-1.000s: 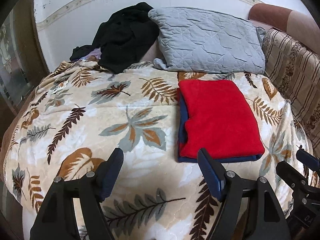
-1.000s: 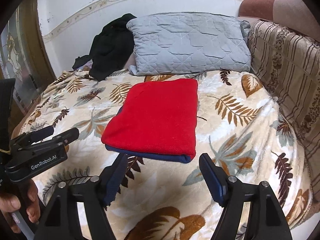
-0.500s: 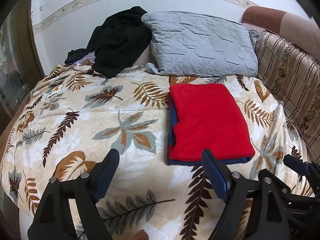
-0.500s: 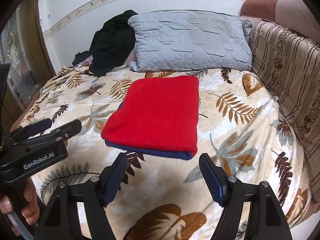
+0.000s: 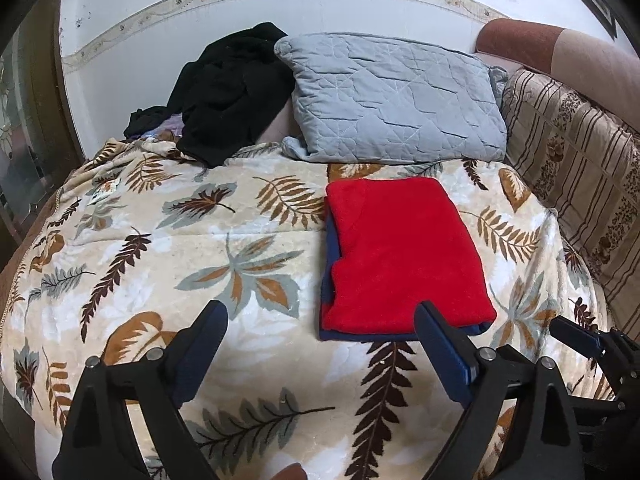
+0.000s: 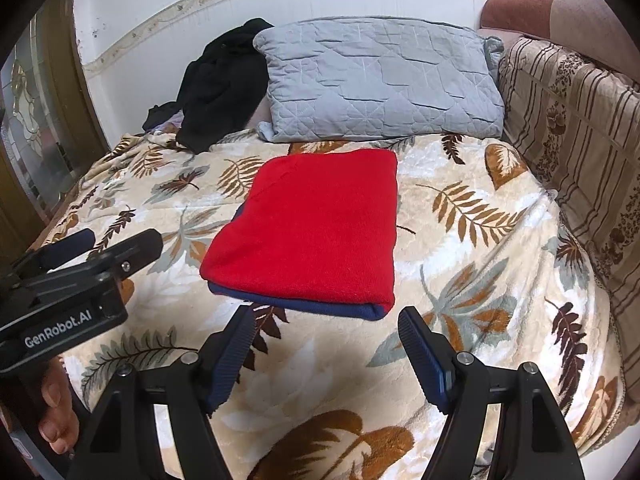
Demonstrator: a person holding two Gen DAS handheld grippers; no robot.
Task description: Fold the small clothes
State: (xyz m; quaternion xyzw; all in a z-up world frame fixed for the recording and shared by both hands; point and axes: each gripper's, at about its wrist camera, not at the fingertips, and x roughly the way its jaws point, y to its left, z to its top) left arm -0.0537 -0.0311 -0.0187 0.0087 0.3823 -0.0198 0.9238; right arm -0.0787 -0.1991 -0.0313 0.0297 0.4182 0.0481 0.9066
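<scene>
Right wrist view: the red garment (image 6: 316, 228) lies folded flat on a folded navy garment (image 6: 332, 309), stacked mid-bed on the leaf-print blanket (image 6: 472, 280) just in front of the grey pillow (image 6: 376, 80), probably a finished pile. The right hand-held gripper (image 6: 326, 356) hovers near the stack's front edge, jaws wide apart, holding nothing. The left hand-held gripper (image 5: 320, 344) is equally spread and empty. Open blanket lies left of the stack; the striped cushion (image 6: 576, 140) bounds the right side. A black garment (image 5: 232, 88) is heaped at the head.
</scene>
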